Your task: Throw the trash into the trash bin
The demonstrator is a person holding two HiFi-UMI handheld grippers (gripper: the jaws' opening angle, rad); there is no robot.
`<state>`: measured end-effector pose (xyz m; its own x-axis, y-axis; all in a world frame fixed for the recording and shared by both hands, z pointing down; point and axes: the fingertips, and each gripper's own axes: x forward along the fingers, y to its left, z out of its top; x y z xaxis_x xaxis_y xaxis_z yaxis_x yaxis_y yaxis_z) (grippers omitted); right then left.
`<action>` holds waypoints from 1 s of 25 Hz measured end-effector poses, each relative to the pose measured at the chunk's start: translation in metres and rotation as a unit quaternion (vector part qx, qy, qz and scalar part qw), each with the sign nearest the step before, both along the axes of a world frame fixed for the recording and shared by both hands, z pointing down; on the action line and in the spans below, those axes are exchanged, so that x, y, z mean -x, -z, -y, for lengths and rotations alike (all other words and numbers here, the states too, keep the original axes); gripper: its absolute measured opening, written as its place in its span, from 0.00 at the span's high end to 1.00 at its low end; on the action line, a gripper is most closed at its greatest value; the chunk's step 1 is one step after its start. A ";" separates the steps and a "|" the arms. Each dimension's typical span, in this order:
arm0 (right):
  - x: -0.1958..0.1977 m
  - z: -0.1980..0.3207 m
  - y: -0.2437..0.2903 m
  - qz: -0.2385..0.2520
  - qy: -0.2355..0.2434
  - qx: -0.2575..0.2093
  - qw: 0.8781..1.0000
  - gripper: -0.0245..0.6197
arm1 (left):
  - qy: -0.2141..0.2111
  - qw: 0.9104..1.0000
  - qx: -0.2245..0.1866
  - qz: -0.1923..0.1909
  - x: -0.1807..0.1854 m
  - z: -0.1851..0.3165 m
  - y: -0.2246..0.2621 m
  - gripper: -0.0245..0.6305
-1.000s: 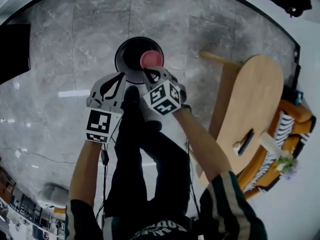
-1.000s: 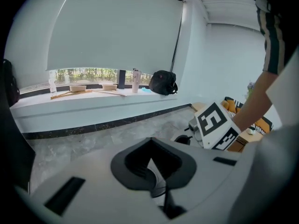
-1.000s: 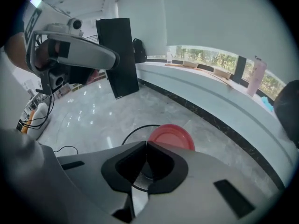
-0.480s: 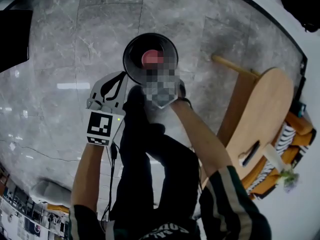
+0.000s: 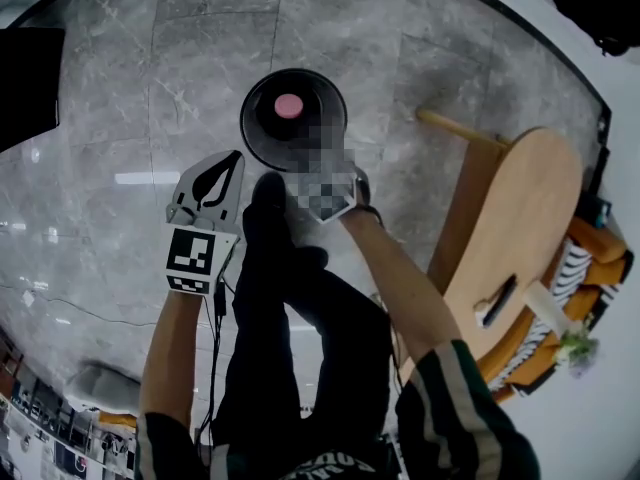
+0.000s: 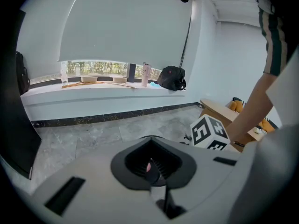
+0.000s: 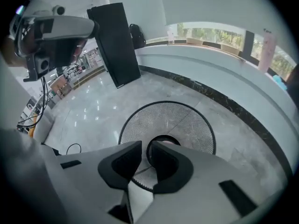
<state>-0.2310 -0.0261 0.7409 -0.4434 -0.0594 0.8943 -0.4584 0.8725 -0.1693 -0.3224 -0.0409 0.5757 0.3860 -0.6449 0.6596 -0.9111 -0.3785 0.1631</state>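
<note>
A round black mesh trash bin (image 5: 262, 133) stands on the grey marble floor, and a small pink piece of trash (image 5: 288, 105) lies inside on its bottom. My right gripper (image 5: 306, 151) hangs over the bin's near rim, partly under a mosaic patch. In the right gripper view its jaws (image 7: 145, 158) have just been opening; they stand slightly apart with nothing between them, and the bin's mesh (image 7: 187, 122) shows below. My left gripper (image 5: 231, 161) is just left of the bin, its black pads (image 6: 161, 164) together and empty.
A wooden table (image 5: 510, 208) with a dark slim object (image 5: 497, 301) stands at the right, an orange seat (image 5: 590, 223) behind it. A black panel (image 5: 28, 83) is at the left. The person's dark shoe (image 5: 265, 196) rests by the bin.
The pink trash was up at the right gripper's tips over the bin; now it lies down inside. Both grippers have sunk a little, and the right jaws have parted.
</note>
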 end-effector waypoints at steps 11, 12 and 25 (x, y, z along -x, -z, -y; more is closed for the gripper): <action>-0.064 0.008 0.167 0.074 -0.159 -0.040 0.984 0.96 | -0.076 0.997 -0.019 -0.018 -0.071 0.014 0.091 0.96; -0.073 0.011 0.183 0.082 -0.179 -0.049 0.979 0.96 | -0.087 0.996 -0.024 -0.020 -0.081 0.017 0.100 0.96; -0.227 -0.019 0.311 0.121 -0.425 -0.150 0.884 0.96 | -0.274 0.960 -0.044 -0.046 -0.249 0.006 0.151 0.96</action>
<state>-0.0038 -0.0074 0.4300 -0.3002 -0.6819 0.6670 -0.9525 0.2518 -0.1713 -0.0735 -0.0471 0.4250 0.7369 -0.3803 0.5588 -0.5547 -0.8127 0.1784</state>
